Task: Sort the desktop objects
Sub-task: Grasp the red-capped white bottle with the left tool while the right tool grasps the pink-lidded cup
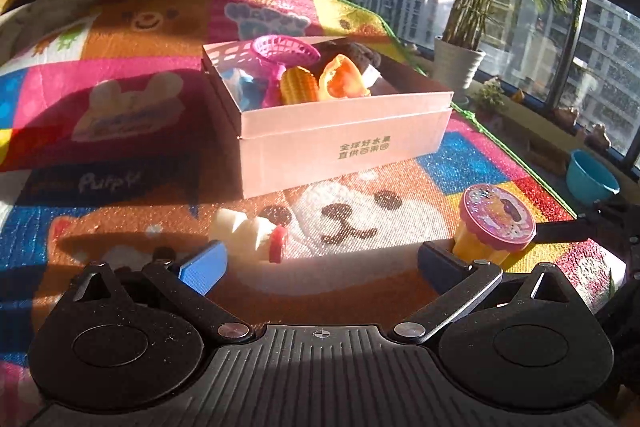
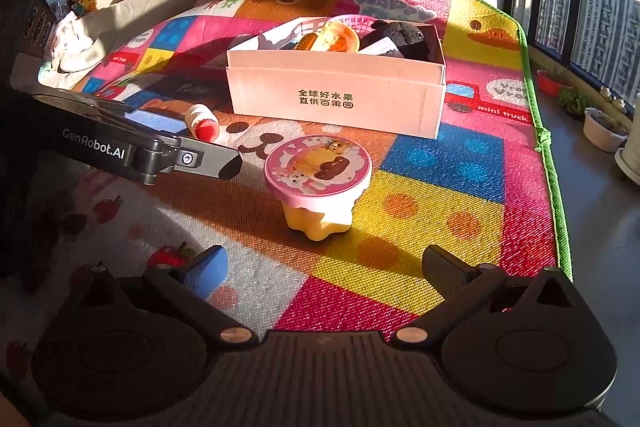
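Left hand-held gripper (image 1: 320, 261): its fingers are standing wide apart and gripping nothing, hovering low over the colourful cartoon play mat (image 1: 360, 291), in front of the pink cardboard box.
White plastic toy bottle with a red cap (image 1: 250, 233): it is lying on its side on the mat, in front of the pink cardboard box (image 1: 344, 143) towards its left corner. It looks light, stiff and smooth, so it is likely rolling easily; taking it across the white body should be the safest hold.
Yellow star-based toy cup with a round pink picture lid (image 2: 318, 179): it is standing upright in front of the box, right of the bottle. It is probably light and top-heavy, and the yellow base under the wide lid is offering the better grip.
Right hand-held gripper (image 2: 324, 267): its fingers are spread and empty, pointing at the cup.
Box contents: a pink basket, a yellow corn and an orange toy are sitting inside.
Left wrist view only: the corn's ribbed surface and the basket's mesh are showing clearly.
Right wrist view only: the left gripper's side is showing beside the bottle, and the cup's star foot in full.
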Demonstrator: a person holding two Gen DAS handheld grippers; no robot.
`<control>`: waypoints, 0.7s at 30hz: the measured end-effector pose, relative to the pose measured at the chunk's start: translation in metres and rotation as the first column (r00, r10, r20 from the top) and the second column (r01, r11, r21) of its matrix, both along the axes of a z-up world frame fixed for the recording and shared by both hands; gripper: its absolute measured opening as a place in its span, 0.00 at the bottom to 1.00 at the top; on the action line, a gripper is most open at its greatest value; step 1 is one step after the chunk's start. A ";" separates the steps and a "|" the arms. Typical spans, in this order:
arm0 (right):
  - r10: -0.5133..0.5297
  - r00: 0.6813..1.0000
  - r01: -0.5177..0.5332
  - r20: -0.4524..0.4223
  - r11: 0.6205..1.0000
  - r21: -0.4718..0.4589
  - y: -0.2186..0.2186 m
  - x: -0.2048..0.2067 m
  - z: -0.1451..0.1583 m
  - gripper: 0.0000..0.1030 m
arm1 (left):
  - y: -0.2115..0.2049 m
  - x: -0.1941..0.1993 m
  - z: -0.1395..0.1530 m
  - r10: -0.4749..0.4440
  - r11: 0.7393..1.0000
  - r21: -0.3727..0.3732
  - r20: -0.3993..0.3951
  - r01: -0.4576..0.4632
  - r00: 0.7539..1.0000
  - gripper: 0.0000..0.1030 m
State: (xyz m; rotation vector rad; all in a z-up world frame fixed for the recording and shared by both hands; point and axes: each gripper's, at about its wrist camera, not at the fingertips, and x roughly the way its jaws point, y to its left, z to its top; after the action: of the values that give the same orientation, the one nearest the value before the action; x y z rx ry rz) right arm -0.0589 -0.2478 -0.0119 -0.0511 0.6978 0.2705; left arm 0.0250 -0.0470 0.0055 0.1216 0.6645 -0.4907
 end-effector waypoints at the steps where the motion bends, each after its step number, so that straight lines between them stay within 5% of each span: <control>1: 0.000 1.000 0.000 0.000 1.000 0.000 0.000 0.000 0.000 1.00 | 0.003 0.000 0.001 0.016 1.000 0.016 0.020 -0.017 1.000 1.00; 11: 0.000 1.000 0.000 0.001 1.000 -0.002 0.000 0.000 0.001 1.00 | 0.009 0.023 -0.005 0.033 0.996 0.086 0.029 -0.036 0.999 0.98; 13: 0.000 1.000 0.000 0.001 1.000 -0.002 0.000 0.000 0.001 1.00 | 0.008 0.026 -0.006 0.039 0.995 0.086 0.025 -0.041 0.999 0.71; 21: -0.001 1.000 0.001 -0.001 1.000 -0.016 0.002 0.000 0.001 1.00 | 0.007 0.023 -0.006 0.056 0.997 0.045 -0.003 -0.056 0.998 0.50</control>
State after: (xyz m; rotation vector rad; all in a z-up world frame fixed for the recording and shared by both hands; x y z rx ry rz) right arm -0.0586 -0.2456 -0.0110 -0.0663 0.7008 0.2643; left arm 0.0482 -0.0396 -0.0001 0.1439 0.6813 -0.4223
